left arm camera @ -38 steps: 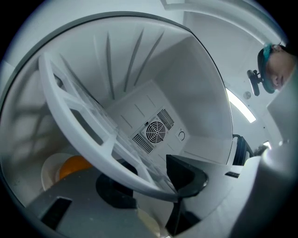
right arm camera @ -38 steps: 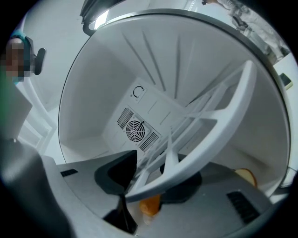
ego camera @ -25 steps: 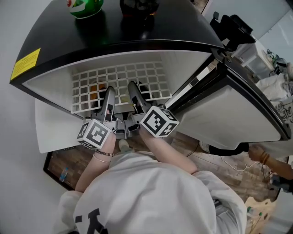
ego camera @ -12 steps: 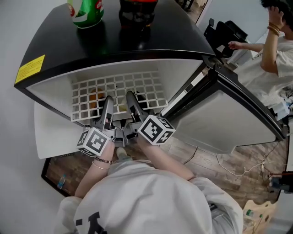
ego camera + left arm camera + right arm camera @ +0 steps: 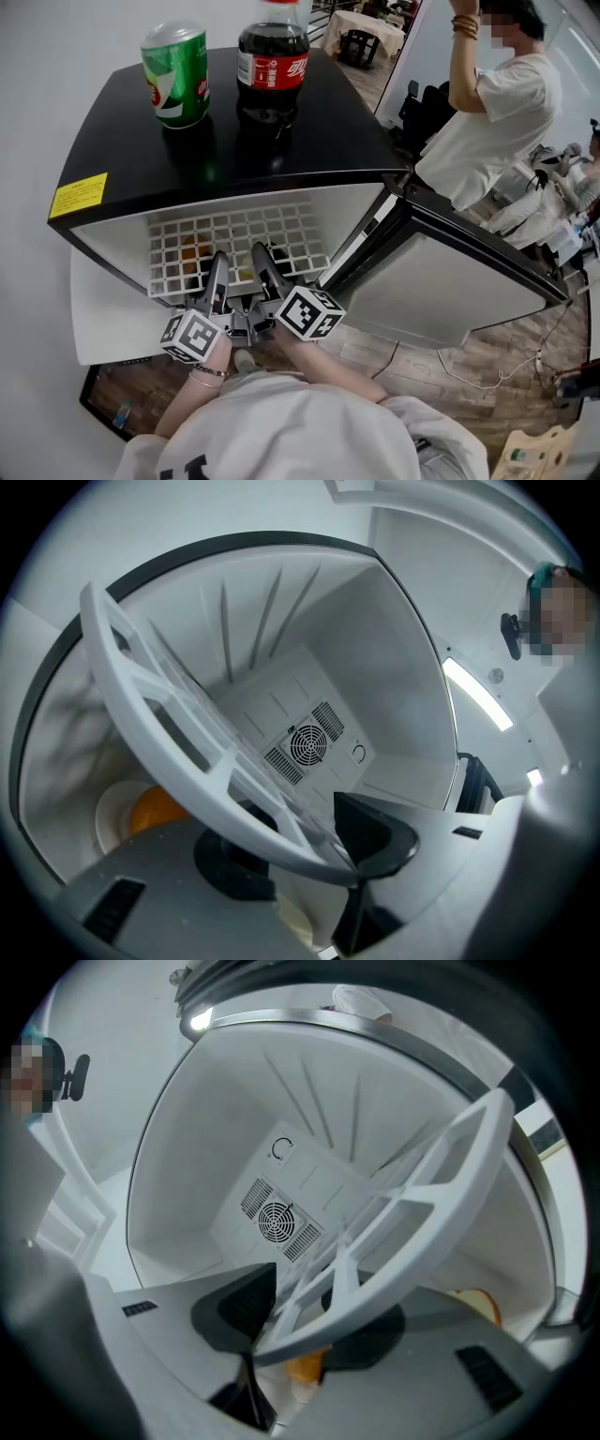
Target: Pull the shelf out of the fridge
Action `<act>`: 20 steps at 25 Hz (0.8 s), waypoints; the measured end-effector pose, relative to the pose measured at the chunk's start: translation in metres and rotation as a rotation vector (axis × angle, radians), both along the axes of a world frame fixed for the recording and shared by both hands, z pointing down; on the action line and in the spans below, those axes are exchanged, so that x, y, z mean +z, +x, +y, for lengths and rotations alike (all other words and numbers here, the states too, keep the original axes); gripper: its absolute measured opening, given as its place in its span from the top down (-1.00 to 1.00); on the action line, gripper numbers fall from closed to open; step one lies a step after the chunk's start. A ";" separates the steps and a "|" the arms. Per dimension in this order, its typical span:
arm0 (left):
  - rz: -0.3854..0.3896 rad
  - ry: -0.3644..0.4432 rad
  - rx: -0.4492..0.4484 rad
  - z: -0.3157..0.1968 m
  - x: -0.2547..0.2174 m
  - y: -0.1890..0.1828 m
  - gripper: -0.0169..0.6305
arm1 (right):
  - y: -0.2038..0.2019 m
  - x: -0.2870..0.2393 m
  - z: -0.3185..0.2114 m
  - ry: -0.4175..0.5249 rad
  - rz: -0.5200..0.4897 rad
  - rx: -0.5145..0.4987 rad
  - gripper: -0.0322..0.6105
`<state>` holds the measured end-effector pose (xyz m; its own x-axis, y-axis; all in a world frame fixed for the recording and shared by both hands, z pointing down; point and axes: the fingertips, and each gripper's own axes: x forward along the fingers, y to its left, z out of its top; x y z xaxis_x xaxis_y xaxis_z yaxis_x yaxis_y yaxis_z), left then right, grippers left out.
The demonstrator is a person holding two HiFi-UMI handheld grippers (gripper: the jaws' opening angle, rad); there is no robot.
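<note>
A white plastic lattice shelf (image 5: 234, 246) spans the black mini fridge (image 5: 328, 141) wall to wall, with free room above it and the white-lined open door (image 5: 441, 281) flanking the right.

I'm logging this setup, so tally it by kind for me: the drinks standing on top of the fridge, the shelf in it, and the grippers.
Green can: 1
Cola bottle: 1
White grid shelf: 1
Grippers: 2, the left gripper and the right gripper, each closed on the shelf's front rim
Total: 5
</note>
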<state>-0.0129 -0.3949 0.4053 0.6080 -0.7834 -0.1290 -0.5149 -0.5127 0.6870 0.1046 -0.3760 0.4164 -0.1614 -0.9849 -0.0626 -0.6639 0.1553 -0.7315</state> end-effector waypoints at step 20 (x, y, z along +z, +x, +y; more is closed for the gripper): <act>-0.016 -0.013 0.004 0.013 0.003 -0.002 0.37 | -0.002 0.003 0.013 -0.007 -0.004 0.004 0.39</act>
<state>-0.0151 -0.3821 0.4082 0.6127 -0.7827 -0.1094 -0.5237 -0.5058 0.6855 0.1022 -0.3633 0.4192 -0.1573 -0.9859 -0.0566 -0.6614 0.1477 -0.7353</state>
